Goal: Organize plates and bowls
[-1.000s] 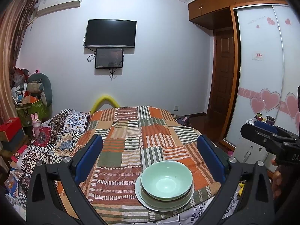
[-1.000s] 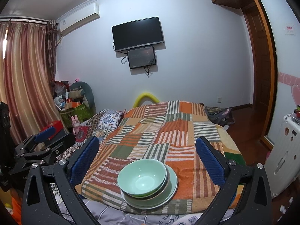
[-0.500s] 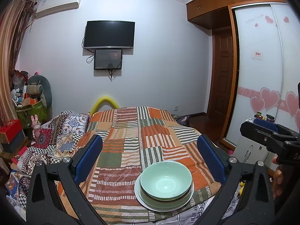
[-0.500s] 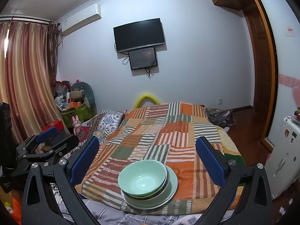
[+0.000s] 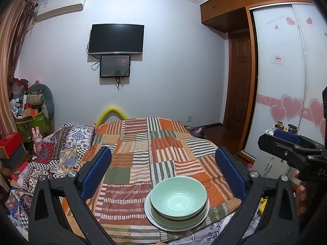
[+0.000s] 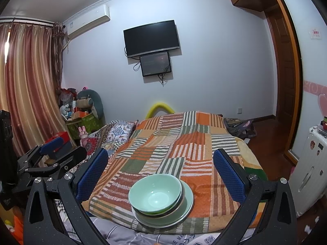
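Observation:
A pale green bowl (image 5: 178,196) sits nested on other dishes, on top of a plate (image 5: 157,221), near the front edge of the patchwork blanket. The same bowl (image 6: 155,195) and plate (image 6: 188,202) show in the right wrist view. My left gripper (image 5: 163,172) hangs open above and behind the stack, holding nothing. My right gripper (image 6: 160,170) is open too, its blue pads wide apart over the stack. Each gripper appears at the edge of the other's view: the right gripper (image 5: 286,149) at the right, the left gripper (image 6: 55,155) at the left.
The bed with its striped patchwork blanket (image 5: 155,149) fills the middle. Clutter, boxes and a toy rabbit (image 5: 36,138) stand at the left. A wardrobe with heart stickers (image 5: 286,81) and a white case (image 6: 308,173) are at the right. A hand (image 5: 301,196) holds the right gripper.
Both grippers have drifted slightly; the view shifts a little, with the stack in almost the same place. Nothing was taken hold of or let go.

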`<state>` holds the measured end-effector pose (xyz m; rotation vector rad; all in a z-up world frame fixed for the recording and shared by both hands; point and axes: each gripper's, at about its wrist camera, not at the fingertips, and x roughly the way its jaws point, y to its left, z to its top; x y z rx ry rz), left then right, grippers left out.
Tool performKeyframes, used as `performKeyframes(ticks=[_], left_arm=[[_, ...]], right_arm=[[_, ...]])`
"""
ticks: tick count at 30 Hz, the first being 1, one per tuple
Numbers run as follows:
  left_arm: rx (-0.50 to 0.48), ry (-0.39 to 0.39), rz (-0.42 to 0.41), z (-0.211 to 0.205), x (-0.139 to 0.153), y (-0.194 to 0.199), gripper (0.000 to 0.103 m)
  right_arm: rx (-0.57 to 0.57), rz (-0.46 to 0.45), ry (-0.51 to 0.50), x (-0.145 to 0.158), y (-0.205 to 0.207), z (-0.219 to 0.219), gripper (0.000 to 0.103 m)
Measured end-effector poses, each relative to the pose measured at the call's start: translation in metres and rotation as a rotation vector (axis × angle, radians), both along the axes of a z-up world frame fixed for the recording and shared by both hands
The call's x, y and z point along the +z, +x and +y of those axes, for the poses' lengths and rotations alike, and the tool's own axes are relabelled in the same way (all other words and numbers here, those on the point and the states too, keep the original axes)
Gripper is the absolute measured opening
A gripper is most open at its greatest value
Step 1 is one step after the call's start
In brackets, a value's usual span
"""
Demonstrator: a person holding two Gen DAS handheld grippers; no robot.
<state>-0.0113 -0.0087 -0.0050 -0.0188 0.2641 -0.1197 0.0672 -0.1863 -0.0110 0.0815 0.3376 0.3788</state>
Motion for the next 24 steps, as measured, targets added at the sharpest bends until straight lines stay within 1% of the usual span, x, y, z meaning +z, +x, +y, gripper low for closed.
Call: performKeyframes(ticks=[6, 13, 24], left_arm=[[-0.016, -0.01, 0.006, 0.003, 0.001, 0.0005, 0.103], [-0.015, 0.0, 0.003, 0.0013, 0.0, 0.0, 0.103], [-0.019, -0.007, 0.008, 0.0014, -0.0006, 0.0004, 0.103]], right_arm=[[0.001, 0.002, -0.002, 0.0, 0.0002, 0.0007, 0.103], [0.004, 0.008, -0.004, -0.0006, 0.0013, 0.0002, 0.103], [0.011, 0.015, -0.009, -0.0029, 0.004, 0.0008, 0.103]])
